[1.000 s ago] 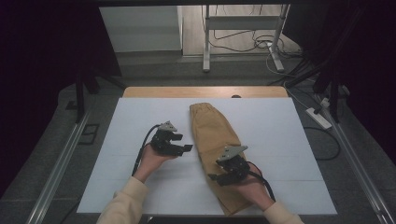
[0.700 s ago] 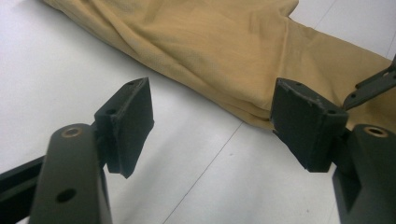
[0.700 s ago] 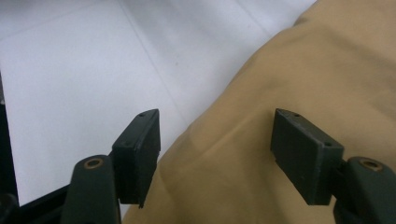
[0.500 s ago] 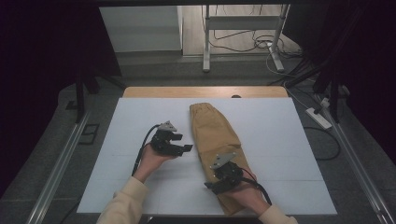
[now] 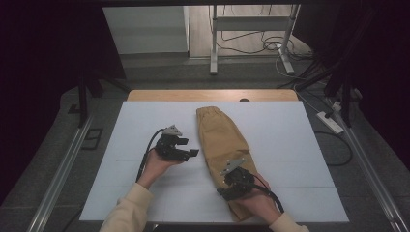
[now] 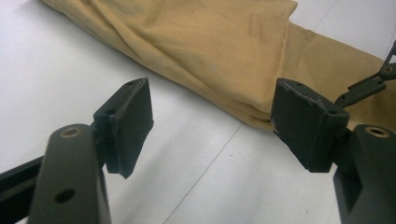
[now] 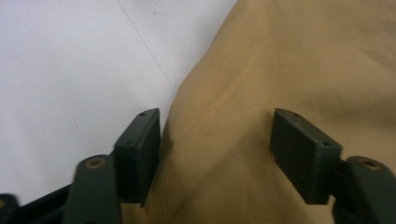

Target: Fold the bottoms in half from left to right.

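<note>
Tan trousers (image 5: 220,137) folded lengthwise on white table (image 5: 300,130). Left gripper (image 5: 186,153) just left of them, jaws wide, empty. Right gripper (image 5: 226,193) over near end, jaws just closing, apart astride the cloth, nothing gripped.

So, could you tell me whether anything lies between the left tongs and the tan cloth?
Nothing visible does: only bare white table separates the open left tongs from the folded edge of the tan cloth.
</note>
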Demonstrator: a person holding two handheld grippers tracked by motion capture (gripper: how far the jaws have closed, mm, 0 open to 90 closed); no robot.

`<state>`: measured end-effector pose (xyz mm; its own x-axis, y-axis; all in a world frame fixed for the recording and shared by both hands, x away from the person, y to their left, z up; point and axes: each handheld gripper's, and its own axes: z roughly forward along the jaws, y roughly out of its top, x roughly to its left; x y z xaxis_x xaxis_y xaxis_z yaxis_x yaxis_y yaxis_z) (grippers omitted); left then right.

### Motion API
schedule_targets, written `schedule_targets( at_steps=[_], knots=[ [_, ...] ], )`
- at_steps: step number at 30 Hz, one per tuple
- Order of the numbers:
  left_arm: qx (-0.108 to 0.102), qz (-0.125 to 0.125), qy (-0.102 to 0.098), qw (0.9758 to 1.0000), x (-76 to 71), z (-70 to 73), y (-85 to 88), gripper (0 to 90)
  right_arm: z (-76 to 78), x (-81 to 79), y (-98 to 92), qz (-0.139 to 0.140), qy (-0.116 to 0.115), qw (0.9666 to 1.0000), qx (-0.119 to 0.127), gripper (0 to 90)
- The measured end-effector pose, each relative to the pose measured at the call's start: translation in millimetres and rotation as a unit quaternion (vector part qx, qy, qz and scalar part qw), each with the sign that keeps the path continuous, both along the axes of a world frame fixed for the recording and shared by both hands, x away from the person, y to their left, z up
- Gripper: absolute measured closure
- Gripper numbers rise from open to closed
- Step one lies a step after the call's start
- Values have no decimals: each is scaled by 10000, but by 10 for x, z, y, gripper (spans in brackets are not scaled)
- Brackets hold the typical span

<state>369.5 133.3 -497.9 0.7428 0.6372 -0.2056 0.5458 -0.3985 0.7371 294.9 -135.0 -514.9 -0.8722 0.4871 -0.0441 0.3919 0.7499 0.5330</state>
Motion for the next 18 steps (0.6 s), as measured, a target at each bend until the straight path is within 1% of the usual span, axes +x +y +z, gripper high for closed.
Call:
schedule_targets(
  at_steps=[1,3,8,10,12,15,18],
  knots=[
    [-2,2,0,10000,0,0,0,294,7,1,-2,0,18,10000,-14,400],
    [-5,3,-4,10000,-1,0,-2,294,23,-1,-5,-3,63,10000,-20,489],
    [20,-1,-9,10000,-3,1,-7,293,50,20,-53,-33,153,9999,-4,766],
    [24,-3,-15,10000,-2,0,-10,293,51,24,-62,21,195,9998,19,826],
    [24,3,-3,10000,-2,-2,-12,293,53,17,-54,47,185,9998,-6,853],
    [23,4,-13,10000,-1,-1,-6,292,55,18,-58,58,177,9998,-1,865],
    [7,11,-23,10000,-1,3,-1,292,51,31,-77,51,231,9997,101,870]
  ],
)
